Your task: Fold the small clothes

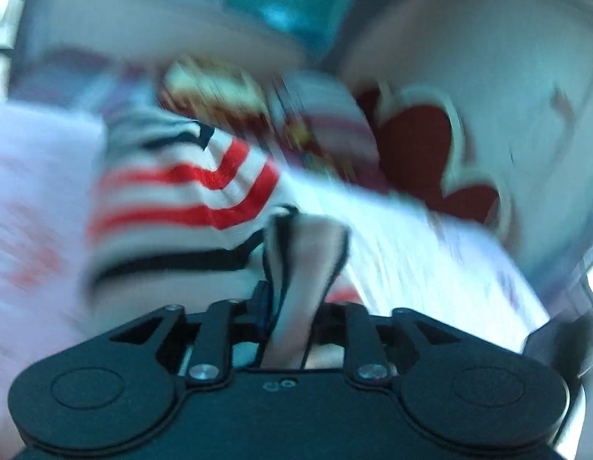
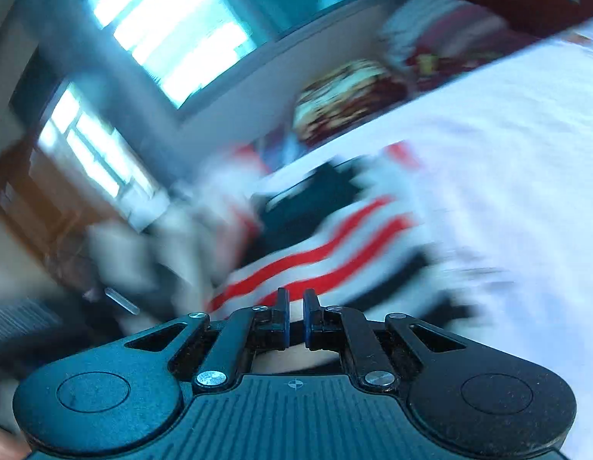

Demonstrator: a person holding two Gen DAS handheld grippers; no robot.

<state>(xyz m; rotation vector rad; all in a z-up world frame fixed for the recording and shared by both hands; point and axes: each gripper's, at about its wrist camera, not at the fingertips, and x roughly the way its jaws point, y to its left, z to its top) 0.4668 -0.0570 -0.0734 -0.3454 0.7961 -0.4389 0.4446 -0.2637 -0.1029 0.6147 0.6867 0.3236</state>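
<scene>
Both views are motion-blurred. A small white garment with red and black stripes (image 1: 189, 191) hangs bunched in front of my left gripper (image 1: 296, 287), which is shut on a fold of its cloth (image 1: 307, 264). The same striped garment (image 2: 334, 245) lies just ahead of my right gripper (image 2: 295, 318) on a white bed sheet (image 2: 488, 145). The right fingers (image 2: 283, 318) stand nearly together with a narrow gap, and I see no cloth between them.
A red heart-shaped pillow (image 1: 419, 145) and a patterned pillow (image 1: 216, 88) lie at the back of the bed. Pale pink fabric (image 1: 32, 199) is at the left. Windows (image 2: 170, 27) and dark clutter (image 2: 116, 268) show left of the bed.
</scene>
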